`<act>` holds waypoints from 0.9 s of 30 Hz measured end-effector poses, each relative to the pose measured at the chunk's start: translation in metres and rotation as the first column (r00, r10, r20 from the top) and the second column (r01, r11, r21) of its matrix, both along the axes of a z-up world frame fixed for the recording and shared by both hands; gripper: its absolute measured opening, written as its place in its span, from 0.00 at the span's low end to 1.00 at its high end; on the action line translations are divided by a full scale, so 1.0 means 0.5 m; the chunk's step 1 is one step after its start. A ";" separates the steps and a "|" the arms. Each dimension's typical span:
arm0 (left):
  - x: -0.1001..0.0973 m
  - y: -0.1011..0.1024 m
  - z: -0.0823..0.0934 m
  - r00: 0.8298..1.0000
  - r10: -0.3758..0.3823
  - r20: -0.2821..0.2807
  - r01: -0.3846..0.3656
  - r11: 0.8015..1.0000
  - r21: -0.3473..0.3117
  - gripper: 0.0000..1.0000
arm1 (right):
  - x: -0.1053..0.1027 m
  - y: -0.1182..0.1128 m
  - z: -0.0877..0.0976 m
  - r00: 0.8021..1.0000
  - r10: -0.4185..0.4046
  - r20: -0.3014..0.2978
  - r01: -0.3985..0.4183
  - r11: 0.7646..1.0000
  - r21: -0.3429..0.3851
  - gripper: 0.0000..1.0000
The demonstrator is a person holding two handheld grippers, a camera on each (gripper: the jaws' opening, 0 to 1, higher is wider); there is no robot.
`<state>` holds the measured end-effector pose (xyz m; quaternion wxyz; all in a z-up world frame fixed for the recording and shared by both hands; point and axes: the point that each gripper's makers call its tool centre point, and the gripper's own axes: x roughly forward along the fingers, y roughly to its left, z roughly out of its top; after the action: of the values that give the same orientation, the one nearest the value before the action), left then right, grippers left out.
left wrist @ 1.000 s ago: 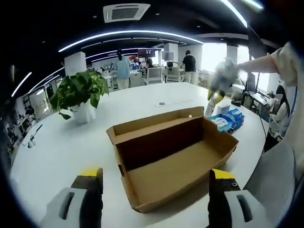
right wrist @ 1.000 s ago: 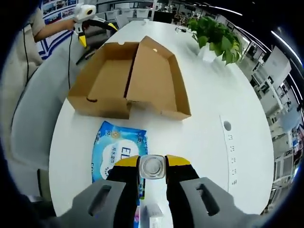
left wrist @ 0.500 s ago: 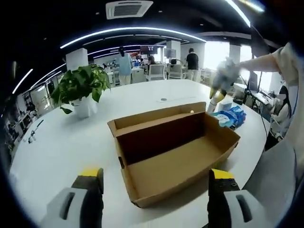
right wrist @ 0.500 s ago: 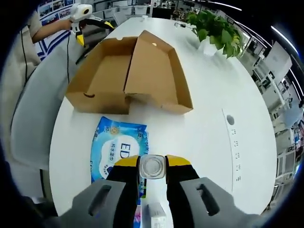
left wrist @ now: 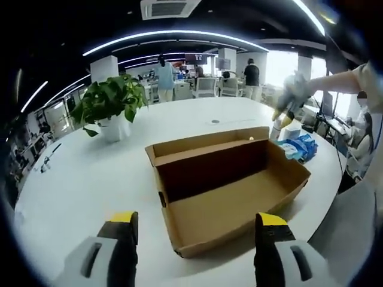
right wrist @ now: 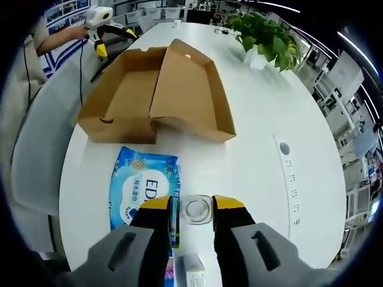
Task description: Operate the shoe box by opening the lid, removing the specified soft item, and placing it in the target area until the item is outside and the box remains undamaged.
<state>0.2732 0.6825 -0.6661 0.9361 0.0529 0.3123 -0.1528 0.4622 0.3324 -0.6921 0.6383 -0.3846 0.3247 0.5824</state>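
An open brown cardboard shoe box (left wrist: pixel 227 191) lies on the white table, its inside bare and its lid (right wrist: pixel 191 89) folded back. My left gripper (left wrist: pixel 197 219) hovers open just before the box's near corner, nothing between its fingers. A blue pack of wet wipes (right wrist: pixel 143 185) lies flat on the table outside the box (right wrist: pixel 125 98); it also shows beyond the box's far end as the blue pack (left wrist: pixel 299 146). My right gripper (right wrist: pixel 192 203) straddles a small clear bottle (right wrist: pixel 196 209) beside the pack, jaws slightly apart from it. The right gripper (left wrist: pixel 287 95) shows above that bottle (left wrist: pixel 275 127).
A potted green plant (left wrist: pixel 111 104) stands at the table's far side. A small white carton (right wrist: pixel 192 272) sits under my right gripper. A round cable hole (right wrist: pixel 284 148) marks the tabletop. A grey chair (right wrist: pixel 42 155) stands by the table edge. People stand among desks in the background.
The right jaws have parted a little from the clear bottle they pressed before. The left view has shifted slightly; box and wipes pack lie where they were.
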 end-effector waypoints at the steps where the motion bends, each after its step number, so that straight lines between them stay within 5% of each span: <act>1: 0.000 0.004 -0.001 1.000 0.008 -0.004 -0.008 1.000 0.005 0.78 | 0.001 0.000 0.002 1.000 -0.005 0.001 0.005 1.000 0.002 0.24; 11: -0.003 0.043 -0.013 0.994 0.104 -0.034 -0.103 0.995 0.015 0.55 | 0.015 0.025 0.041 0.995 -0.100 0.003 0.100 0.992 0.079 0.29; 16: -0.009 0.055 -0.026 0.987 0.142 -0.070 -0.142 0.990 0.005 0.44 | 0.031 0.055 0.075 0.960 -0.274 -0.052 0.278 0.948 0.151 0.29; 24: -0.019 0.078 -0.047 0.971 0.209 -0.119 -0.212 0.977 -0.012 0.28 | 0.035 0.094 0.083 0.923 -0.373 -0.090 0.384 0.908 0.167 0.27; 27: -0.021 0.086 -0.058 0.965 0.222 -0.140 -0.227 0.974 -0.019 0.25 | 0.044 0.113 0.084 0.894 -0.431 -0.123 0.447 0.875 0.184 0.26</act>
<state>0.2626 0.7257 -0.6951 0.9245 -0.0095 0.3770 -0.0545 0.4842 0.3889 -0.6499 0.7771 -0.2093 0.3656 0.4675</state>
